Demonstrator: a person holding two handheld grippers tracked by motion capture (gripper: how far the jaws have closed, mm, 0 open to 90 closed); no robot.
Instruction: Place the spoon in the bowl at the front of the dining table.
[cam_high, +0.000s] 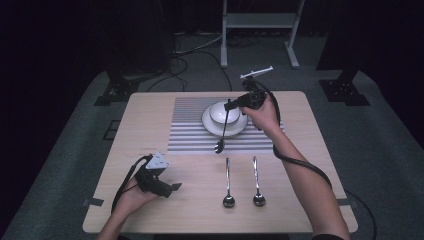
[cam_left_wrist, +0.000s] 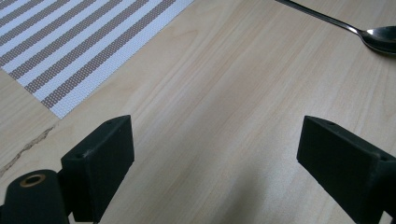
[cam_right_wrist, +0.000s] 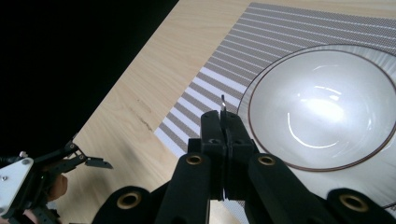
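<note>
Dark surroundings and grey carpet frame a light wooden bench (cam_high: 150, 120) carrying a striped placemat (cam_high: 187, 131), on which a white plate (cam_high: 241, 128) holds a white bowl (cam_high: 223, 112).

Right claw (cam_high: 230, 105): clenched on the handle end of a spoon (cam_high: 222, 134), held above the near-left edge of the bowl. In the high view the spoon hangs from the jaws toward the person, its long axis running steeply down and slightly left, with its bowl end over the near edge of the placemat. In the right gripper view the jaws stand pressed together, a sliver of the handle tip showing just above them, and the white bowl lies to the right of the jaws and close by. Any move to set the spoon in or beside the bowl turns on this: the bowl lies just rightward of the claw, and the spoon's free end points away from it, back toward the person.

Left claw (cam_high: 170, 188): released, jaws wide apart with bare wood between them, resting low at the near-left of the bench, well apart from the bowl. The right hand (cam_high: 262, 115) is plainly nearer.

Two more spoons (cam_high: 228, 182) (cam_high: 257, 180) lie side by side on bare wood, handles pointing toward the placemat.

No brand, label or writing can be read.
</note>
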